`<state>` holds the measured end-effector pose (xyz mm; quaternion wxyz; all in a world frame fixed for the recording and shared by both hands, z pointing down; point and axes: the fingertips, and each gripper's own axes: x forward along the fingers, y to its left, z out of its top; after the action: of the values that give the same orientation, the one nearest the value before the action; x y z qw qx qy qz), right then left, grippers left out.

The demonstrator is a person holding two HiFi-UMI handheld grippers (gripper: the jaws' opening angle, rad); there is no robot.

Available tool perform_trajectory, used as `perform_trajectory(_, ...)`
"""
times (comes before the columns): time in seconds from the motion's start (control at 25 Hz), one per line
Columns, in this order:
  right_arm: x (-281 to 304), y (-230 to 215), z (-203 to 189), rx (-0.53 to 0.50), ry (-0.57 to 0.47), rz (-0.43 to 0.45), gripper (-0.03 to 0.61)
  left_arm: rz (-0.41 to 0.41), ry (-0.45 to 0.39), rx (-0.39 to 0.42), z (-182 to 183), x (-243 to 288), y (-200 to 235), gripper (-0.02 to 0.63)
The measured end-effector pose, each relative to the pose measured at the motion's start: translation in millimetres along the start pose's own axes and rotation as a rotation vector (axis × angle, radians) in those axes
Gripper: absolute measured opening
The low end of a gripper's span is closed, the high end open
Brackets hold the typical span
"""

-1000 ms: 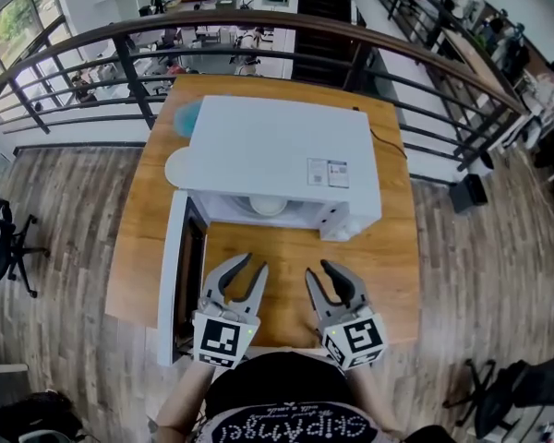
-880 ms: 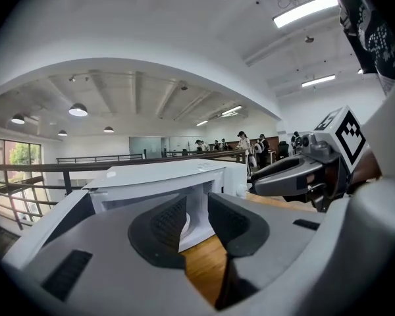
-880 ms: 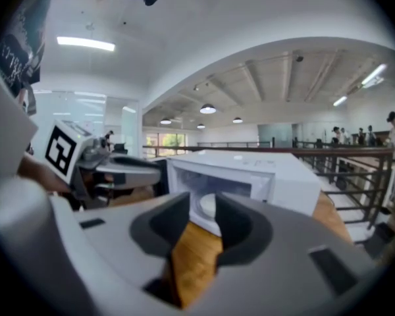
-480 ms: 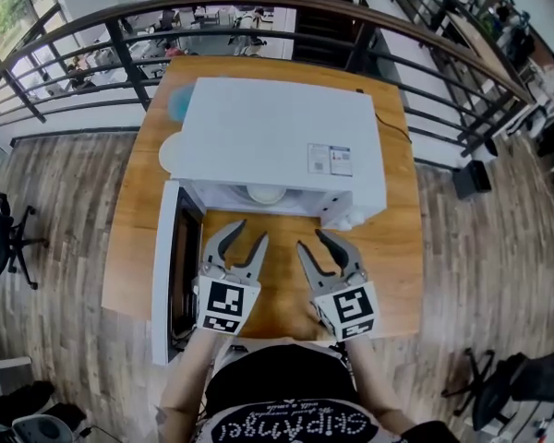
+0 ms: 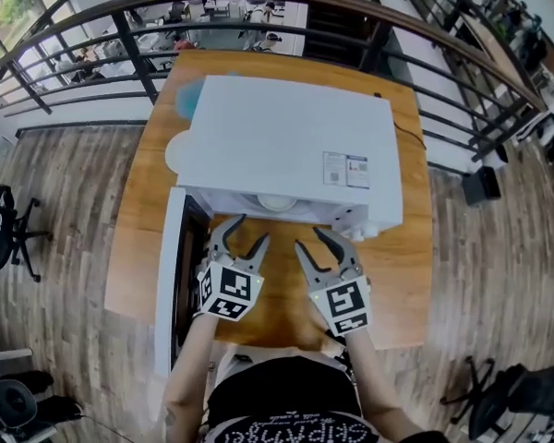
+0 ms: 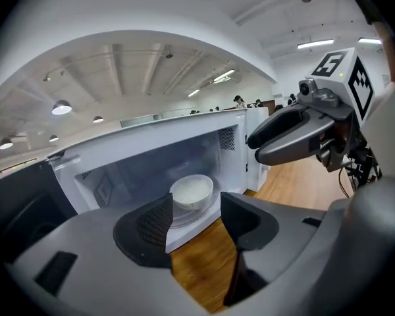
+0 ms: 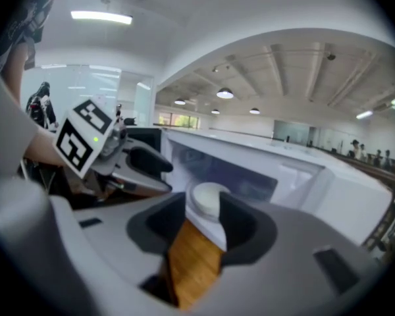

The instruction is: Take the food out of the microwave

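Observation:
A white microwave stands on the wooden table with its door swung open to the left. Inside, on the turntable, sits a white bowl. My left gripper and right gripper hover side by side over the table just in front of the opening, both pointed at the bowl. Their jaws have just been opening, and both stand open with nothing between them. The bowl is apart from both.
A white plate and a blue item lie on the table left of the microwave. A dark railing runs behind the table. The open door bounds my left side. An office chair stands on the floor at far left.
Both grippers have moved forward toward the microwave opening, and their jaws have spread wider. The bowl has not moved.

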<state>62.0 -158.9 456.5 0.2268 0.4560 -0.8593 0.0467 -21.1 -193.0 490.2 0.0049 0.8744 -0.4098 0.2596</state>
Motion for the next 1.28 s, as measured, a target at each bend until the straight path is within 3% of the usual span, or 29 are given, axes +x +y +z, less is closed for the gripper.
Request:
perform_trajectory(0.32,28.4,-5.3,-5.8,-0.009,0.037,-0.001,0.164,-0.033,0.074,0.022,-16.8,20.9,13.2,0.273)
perform_trajectory(0.72,61.8,-15.1,-24.1,-0.018,0.105,0.006,0.186,-0.069,0.134,0.114,-26.8,50.3,22.2,0.29)
perform_trajectory(0.96,82.6,-22.4,-38.0,-0.035,0.19,-0.025,0.189,-0.102,0.208,0.174,-43.6,66.9,24.8,0.301)
perform_trajectory(1.28,97.9,-27.2,-54.6,-0.131,0.316,-0.053,0.195,-0.136,0.251,0.206,-48.0,80.9,27.1,0.304)
